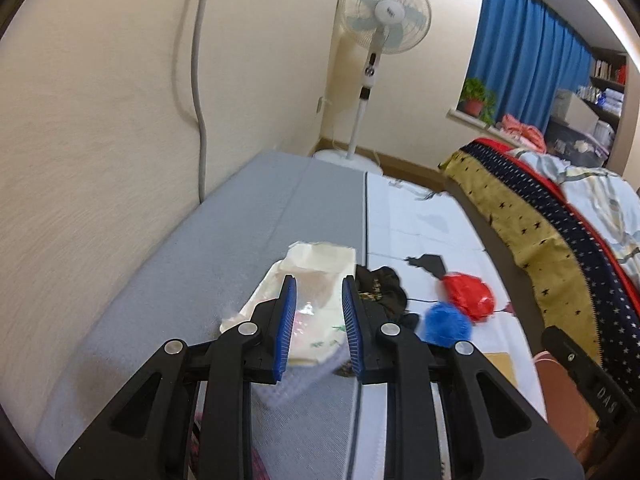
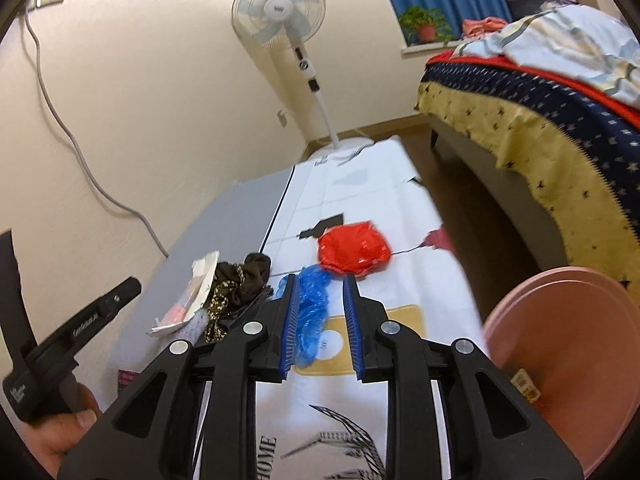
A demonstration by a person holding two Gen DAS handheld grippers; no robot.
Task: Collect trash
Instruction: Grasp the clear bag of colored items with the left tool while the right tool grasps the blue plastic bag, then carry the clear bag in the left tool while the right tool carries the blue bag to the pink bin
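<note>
Leftmost, a cream paper wrapper (image 1: 316,304) lies on the grey mat (image 1: 200,264), and the left gripper (image 1: 319,322) has its blue pads parted around it, not pressing; beside it sits a crumpled black wrapper (image 2: 236,292). Further right, the right gripper (image 2: 319,322) stands unclenched around a blue plastic bag (image 2: 312,308) on the white sheet (image 2: 360,200) printed "HOME", the red bag (image 2: 354,252) just beyond and a pink bin (image 2: 568,360) at the far right.
</note>
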